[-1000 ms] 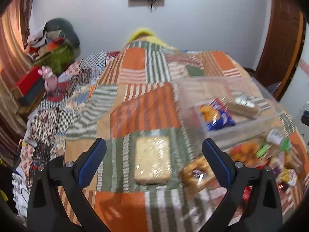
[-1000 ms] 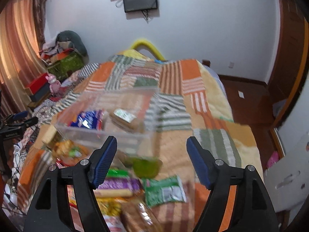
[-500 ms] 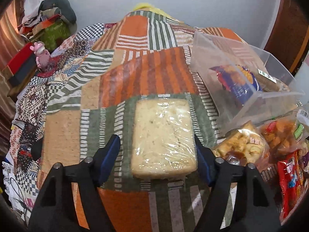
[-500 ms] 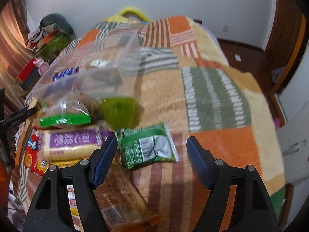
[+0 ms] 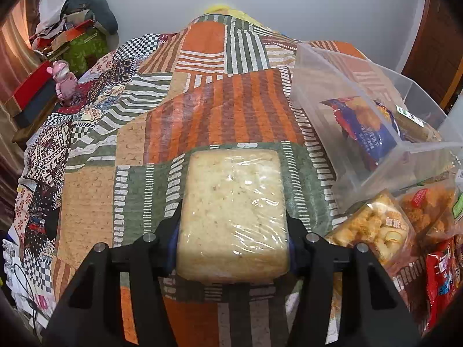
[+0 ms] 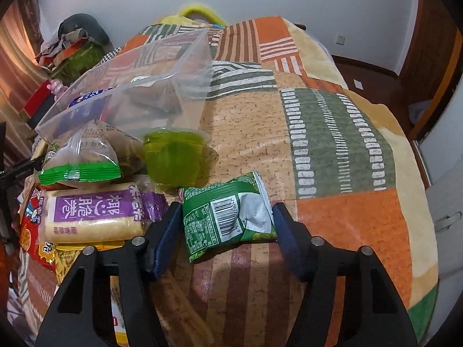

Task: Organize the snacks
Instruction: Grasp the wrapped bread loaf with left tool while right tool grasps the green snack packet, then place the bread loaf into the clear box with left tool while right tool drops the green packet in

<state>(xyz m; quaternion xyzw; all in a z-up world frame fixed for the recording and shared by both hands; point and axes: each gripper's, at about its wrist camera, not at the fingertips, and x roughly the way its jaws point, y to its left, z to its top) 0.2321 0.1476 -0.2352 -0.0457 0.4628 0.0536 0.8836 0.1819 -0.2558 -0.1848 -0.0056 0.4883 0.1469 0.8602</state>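
A pale, plastic-wrapped rice cake block (image 5: 233, 212) lies flat on my patchwork blanket (image 5: 225, 115); a green snack packet (image 6: 228, 219) lies barcode-up.

patchwork blanket (image 5: 237, 107): woven cloth, matt, slightly nubby. rice cake block (image 5: 231, 214): glossy clear film, grainy beneath. storage bin (image 5: 361, 173): clear hard plastic, smooth. green snack packet (image 6: 228, 219): crinkled shiny foil-plastic. jelly cup (image 6: 173, 159): translucent glossy plastic. gripper arms: matt black plastic.
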